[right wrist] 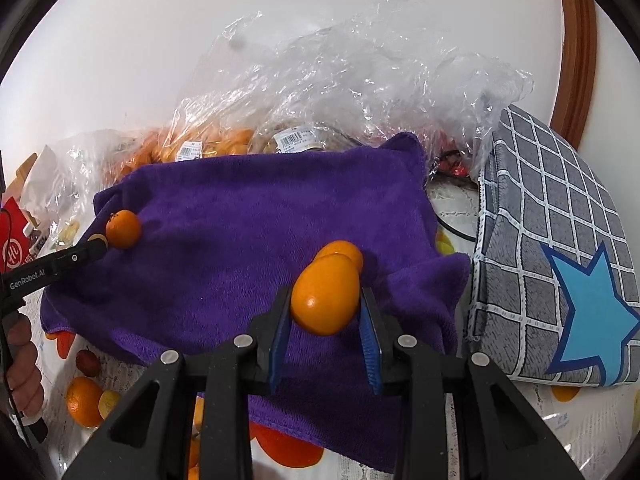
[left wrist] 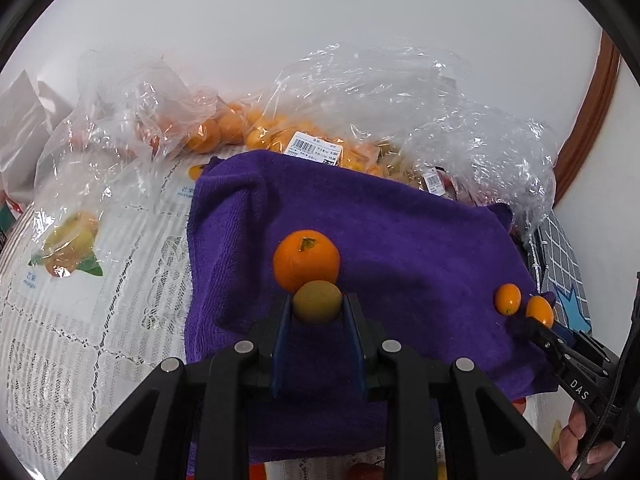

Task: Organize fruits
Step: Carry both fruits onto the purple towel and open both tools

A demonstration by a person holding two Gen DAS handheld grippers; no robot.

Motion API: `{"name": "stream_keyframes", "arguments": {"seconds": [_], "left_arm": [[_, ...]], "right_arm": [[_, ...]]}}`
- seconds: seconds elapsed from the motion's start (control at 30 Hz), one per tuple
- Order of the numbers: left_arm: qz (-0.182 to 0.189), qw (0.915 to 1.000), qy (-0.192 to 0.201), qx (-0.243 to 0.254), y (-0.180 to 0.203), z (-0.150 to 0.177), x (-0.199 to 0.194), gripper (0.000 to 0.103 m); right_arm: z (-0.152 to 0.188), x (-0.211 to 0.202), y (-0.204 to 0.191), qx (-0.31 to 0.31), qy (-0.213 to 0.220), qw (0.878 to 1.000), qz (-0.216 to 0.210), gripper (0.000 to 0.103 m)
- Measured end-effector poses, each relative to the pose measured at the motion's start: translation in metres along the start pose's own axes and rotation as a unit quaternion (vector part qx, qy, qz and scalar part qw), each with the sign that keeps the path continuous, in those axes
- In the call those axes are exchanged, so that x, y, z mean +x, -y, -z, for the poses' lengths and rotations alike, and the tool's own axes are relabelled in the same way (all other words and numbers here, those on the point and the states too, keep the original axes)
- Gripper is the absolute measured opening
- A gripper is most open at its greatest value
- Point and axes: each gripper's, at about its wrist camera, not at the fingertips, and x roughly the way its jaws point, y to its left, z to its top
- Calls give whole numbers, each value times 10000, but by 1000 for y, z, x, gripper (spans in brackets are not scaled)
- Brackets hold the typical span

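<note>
Purple towel [right wrist: 224,216]: kumquat [right wrist: 325,300] between hand-held gripper [right wrist: 325,314] fingers.

Right gripper [left wrist: 540,322]: we read "DAS" in white on its black body.
Left gripper [right wrist: 102,242]: we read "GenRobot.AI" along its black arm.
Price label [left wrist: 314,149]: we see a barcode and small printed figures, too fine to read.
Red packet [right wrist: 14,246]: a white round logo, letters unclear to us.
</note>
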Motion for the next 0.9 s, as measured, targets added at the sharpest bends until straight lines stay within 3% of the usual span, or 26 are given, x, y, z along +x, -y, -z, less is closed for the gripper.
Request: {"name": "stream_keyframes", "arguments": {"seconds": [0.47, 0.53, 0.6, 0.67, 0.9], "left_arm": [[-170, 9998, -98, 105, 3, 3, 6, 25], [-174, 9996, -173, 122, 4, 2, 7, 27], [-118, 9996, -231, 122, 4, 2, 7, 30], [-108, 9996, -233, 73, 4, 2, 5, 35], [-289, 9995, -57, 113, 8, 0, -8, 35]], "right_arm": [[4, 11, -2, -47, -204, 9998, -33, 34], [4, 8, -4, -93, -131, 9999, -51, 41], [4, 5, -7, -148, -39, 9999, -6, 60], [4, 1, -8, -192, 73, 9998, 18, 62], [3, -28, -5, -195, 522, 9982, 230, 64]]}}
